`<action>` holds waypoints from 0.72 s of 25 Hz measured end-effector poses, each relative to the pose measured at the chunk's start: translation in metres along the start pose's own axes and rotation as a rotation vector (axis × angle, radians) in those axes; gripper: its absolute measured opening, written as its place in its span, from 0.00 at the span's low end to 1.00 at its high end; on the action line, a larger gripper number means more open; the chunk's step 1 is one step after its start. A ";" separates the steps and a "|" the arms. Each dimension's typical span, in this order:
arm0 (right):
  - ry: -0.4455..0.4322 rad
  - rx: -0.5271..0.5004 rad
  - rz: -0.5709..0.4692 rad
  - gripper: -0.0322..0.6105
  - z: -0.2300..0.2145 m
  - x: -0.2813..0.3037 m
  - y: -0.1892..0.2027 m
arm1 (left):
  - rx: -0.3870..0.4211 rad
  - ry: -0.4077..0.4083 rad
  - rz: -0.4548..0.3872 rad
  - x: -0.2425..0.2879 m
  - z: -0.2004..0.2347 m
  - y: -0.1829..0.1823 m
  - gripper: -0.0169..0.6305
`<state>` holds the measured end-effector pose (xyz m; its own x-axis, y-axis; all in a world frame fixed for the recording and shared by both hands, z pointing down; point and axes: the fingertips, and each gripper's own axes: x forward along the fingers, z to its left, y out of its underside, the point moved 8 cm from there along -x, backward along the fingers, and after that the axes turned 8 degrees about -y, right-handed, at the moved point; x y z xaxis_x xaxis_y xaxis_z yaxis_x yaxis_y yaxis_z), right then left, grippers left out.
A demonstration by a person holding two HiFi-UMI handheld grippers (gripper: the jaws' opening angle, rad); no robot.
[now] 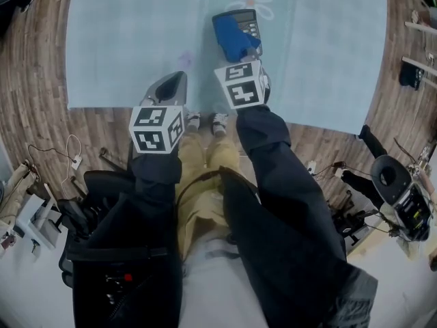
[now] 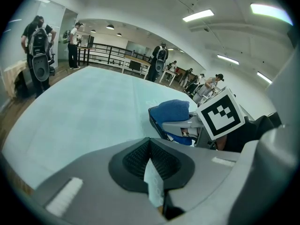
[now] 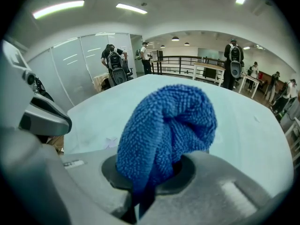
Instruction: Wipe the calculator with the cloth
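head view: cloth (image 1: 233,38) in right tongs (image 1: 250,48)

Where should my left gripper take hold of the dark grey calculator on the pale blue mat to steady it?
Probably the far end of the dark grey calculator, pinched across its long edges from above: it lies flat, and the fluffy blue cloth in the right gripper covers its near part.

Wood-plank floor (image 1: 41,80) around a pale blue sheet (image 1: 123,39); white ceiling (image 3: 154,13) with bright strip lights (image 3: 58,8), glass partition (image 3: 89,50), black railing (image 2: 108,54), people (image 2: 72,40) standing far off.
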<state>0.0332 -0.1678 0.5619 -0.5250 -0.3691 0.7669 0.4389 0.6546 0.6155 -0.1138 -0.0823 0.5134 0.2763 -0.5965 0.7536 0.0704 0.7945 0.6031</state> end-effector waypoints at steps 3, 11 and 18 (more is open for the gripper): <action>-0.058 0.017 -0.014 0.14 0.013 0.001 -0.001 | -0.003 -0.001 -0.001 0.000 0.001 0.000 0.03; -0.110 0.069 -0.112 0.14 0.027 -0.022 -0.013 | -0.009 -0.006 -0.006 -0.002 0.002 0.000 0.03; -0.018 0.081 -0.202 0.14 -0.001 -0.062 -0.021 | -0.008 0.002 -0.014 -0.002 0.000 -0.002 0.03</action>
<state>0.0576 -0.1596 0.5019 -0.6094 -0.4868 0.6258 0.2641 0.6196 0.7392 -0.1140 -0.0826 0.5110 0.2776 -0.6069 0.7447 0.0822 0.7874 0.6110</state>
